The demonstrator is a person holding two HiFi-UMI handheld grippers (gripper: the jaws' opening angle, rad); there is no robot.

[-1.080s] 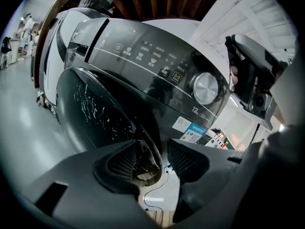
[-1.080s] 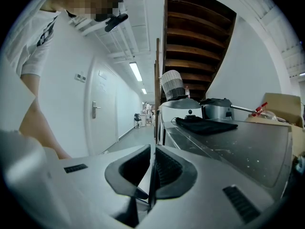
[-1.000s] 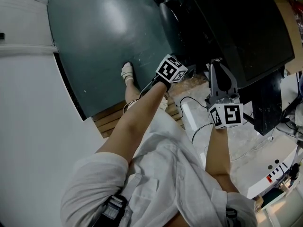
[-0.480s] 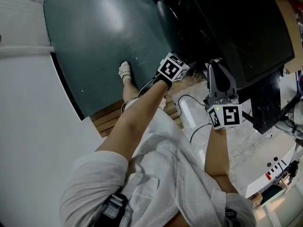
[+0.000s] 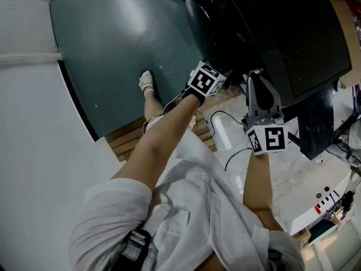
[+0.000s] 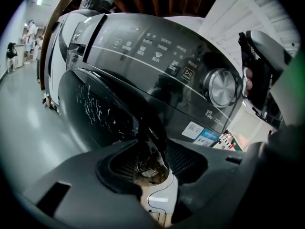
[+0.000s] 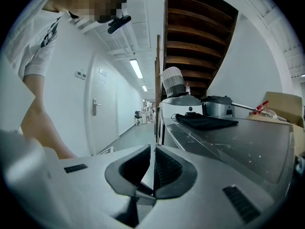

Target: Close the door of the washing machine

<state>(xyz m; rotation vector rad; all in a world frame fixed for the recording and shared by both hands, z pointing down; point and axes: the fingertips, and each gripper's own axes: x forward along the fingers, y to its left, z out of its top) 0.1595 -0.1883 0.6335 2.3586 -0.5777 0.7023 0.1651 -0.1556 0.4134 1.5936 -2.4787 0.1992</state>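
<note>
The dark washing machine fills the top right of the head view. The left gripper view faces its control panel and dial, with the dark round door below them. My left gripper, marker cube, is at the door's right edge. Its jaws are closing. The door's dark rim reaches into the gap and floor shows past it, so the pads stand apart. My right gripper is shut on nothing and hangs level beside the machine's top, further right in the head view.
A white wall stands at the left, with wooden slats at its foot. My sandalled foot is on the grey floor. A white cable lies under the arms. A dark cloth and a pot sit on the machine.
</note>
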